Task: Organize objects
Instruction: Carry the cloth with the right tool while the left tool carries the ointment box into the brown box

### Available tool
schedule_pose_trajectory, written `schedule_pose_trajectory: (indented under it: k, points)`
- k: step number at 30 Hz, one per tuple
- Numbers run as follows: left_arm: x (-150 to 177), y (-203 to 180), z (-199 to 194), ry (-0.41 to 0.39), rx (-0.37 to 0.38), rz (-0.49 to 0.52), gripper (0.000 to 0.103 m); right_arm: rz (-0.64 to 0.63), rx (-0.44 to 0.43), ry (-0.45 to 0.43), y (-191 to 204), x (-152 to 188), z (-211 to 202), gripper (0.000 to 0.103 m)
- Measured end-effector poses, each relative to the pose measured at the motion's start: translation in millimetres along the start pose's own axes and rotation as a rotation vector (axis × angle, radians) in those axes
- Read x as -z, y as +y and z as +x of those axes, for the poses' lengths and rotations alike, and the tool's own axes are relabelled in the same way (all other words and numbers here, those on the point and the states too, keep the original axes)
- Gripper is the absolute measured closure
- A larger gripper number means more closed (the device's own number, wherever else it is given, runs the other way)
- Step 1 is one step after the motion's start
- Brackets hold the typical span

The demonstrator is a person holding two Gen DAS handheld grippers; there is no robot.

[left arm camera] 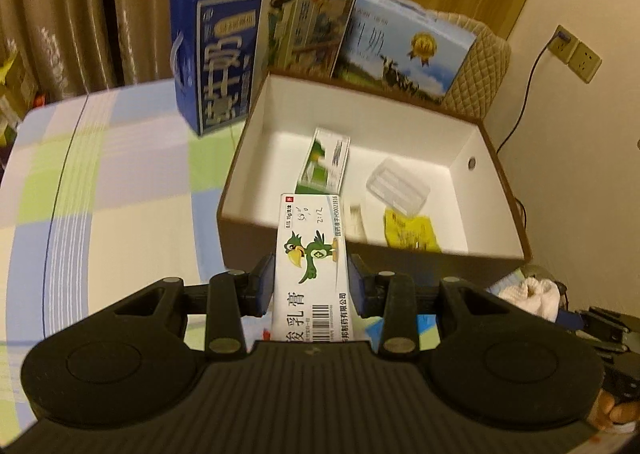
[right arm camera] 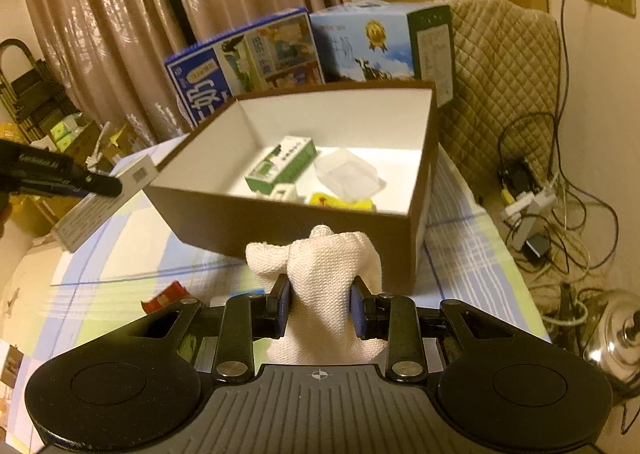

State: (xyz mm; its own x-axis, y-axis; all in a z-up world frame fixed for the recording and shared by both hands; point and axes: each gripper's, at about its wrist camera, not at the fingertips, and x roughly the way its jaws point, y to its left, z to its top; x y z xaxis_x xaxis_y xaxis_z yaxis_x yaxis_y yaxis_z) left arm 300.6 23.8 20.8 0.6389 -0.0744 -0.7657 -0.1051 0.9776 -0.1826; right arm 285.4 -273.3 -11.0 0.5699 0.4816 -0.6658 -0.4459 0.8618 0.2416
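Clamped between the left gripper's (left arm camera: 311,282) blue pads, a long white ointment carton with a green bird (left arm camera: 310,266) hovers before the brown, white-lined cardboard box (left arm camera: 240,169). Right gripper (right arm camera: 320,304) pinches a white knitted cloth bundle (right arm camera: 320,266) just short of the box wall. Likely next: carry both over the rim, then release.
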Motion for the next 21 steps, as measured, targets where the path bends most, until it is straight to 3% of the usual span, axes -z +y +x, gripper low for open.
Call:
schedule_pose_trajectory:
  k: [14, 21]
  points:
    - [-61.6, -12.4, 30.3, -0.062, -0.033, 0.052, 0.07, -0.052, -0.028, -0.09, 0.8, -56.4, 0.8, 0.076]
    - [-81.3, -13.4, 65.5, -0.042, -0.07, 0.061, 0.07, -0.064, -0.024, -0.108, -2.3, -84.6, 19.1, 0.076]
